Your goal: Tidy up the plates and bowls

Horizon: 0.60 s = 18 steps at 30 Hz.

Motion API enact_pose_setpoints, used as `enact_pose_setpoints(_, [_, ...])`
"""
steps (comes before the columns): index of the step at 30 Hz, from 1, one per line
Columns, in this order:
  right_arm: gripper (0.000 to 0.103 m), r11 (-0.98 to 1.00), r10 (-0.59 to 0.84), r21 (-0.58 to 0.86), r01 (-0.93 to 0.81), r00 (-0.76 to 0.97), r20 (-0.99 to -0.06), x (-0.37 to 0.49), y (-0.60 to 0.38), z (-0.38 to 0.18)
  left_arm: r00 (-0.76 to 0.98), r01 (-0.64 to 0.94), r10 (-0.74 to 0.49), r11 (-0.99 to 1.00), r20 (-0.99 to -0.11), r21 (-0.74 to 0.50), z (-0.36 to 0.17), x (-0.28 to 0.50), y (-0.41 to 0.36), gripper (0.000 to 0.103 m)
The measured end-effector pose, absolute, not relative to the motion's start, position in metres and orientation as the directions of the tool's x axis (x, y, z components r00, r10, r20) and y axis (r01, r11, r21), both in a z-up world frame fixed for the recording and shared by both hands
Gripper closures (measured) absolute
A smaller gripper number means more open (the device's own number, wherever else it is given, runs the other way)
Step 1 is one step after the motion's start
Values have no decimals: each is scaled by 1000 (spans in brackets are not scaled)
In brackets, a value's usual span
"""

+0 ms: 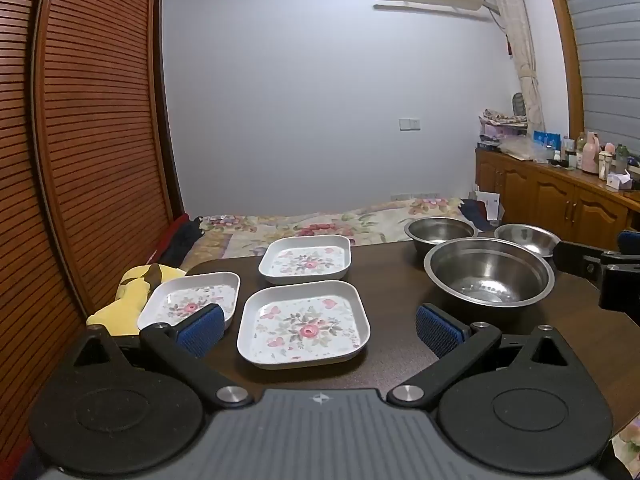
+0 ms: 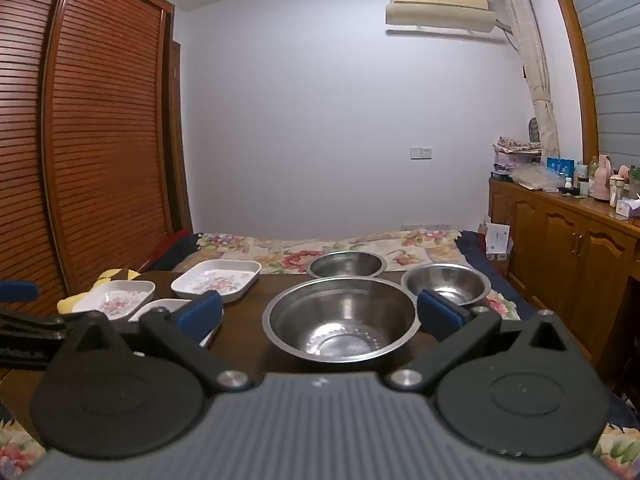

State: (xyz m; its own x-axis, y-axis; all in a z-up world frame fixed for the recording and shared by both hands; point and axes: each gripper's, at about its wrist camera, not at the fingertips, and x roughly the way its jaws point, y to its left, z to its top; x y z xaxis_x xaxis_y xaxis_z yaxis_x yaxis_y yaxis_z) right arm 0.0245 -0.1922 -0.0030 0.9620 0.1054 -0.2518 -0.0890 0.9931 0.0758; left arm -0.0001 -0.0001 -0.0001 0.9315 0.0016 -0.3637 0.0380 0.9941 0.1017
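Three square white plates with pink flower prints lie on the dark table (image 1: 392,360): a large one (image 1: 303,327) nearest me, one (image 1: 306,259) behind it, and a smaller one (image 1: 192,300) at the left. Three steel bowls sit to the right: a big one (image 1: 489,271), one (image 1: 440,233) behind it, one (image 1: 527,239) at the far right. My left gripper (image 1: 320,330) stands open above the nearest plate, holding nothing. In the right wrist view my right gripper (image 2: 320,316) stands open around the big bowl (image 2: 342,318) without touching it.
A bed with a floral cover (image 1: 320,222) lies beyond the table. A slatted wooden wardrobe (image 1: 92,140) stands at the left, a cluttered wooden cabinet (image 1: 560,196) at the right. A yellow soft toy (image 1: 128,296) rests by the table's left edge.
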Motion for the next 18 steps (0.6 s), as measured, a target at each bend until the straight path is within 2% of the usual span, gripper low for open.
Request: enact_pose_setpoints(18, [0,994,96,77,-82,973,-209,18,-195,2,928,36,4,995,-372,98,0,1,4,0])
